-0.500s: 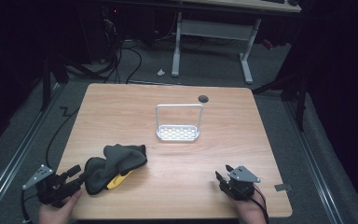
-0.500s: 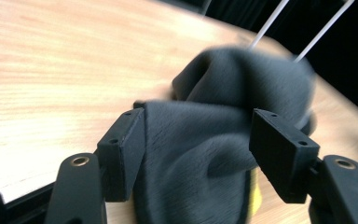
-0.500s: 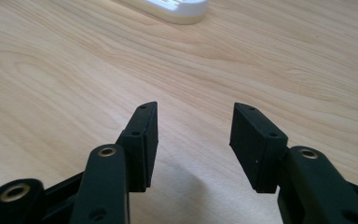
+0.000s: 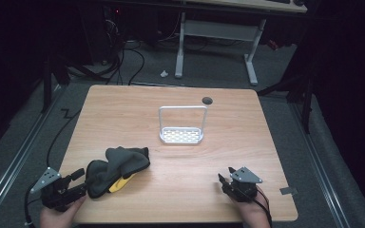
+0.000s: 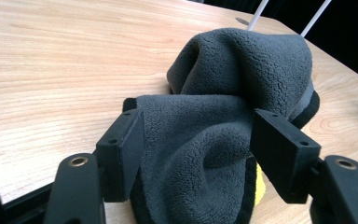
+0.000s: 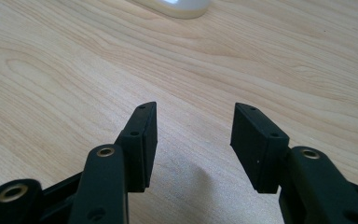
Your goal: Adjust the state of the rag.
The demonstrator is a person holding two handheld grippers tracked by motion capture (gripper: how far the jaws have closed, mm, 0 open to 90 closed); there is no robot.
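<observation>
A crumpled dark grey fleece cloth lies near the table's front left, with a yellow piece peeking out beneath it. My left gripper sits at the cloth's left end. In the left gripper view its jaws stand wide on either side of a fold of the fleece, so my left gripper is open around the fabric, with the yellow piece low on the right. My right gripper rests near the front right. It is open over bare wood with nothing between its jaws.
A white wire-framed rack with a perforated base stands mid-table, and its base edge shows at the top of the right gripper view. A round cable hole sits near the wooden table's far edge. Desk legs and cables stand beyond.
</observation>
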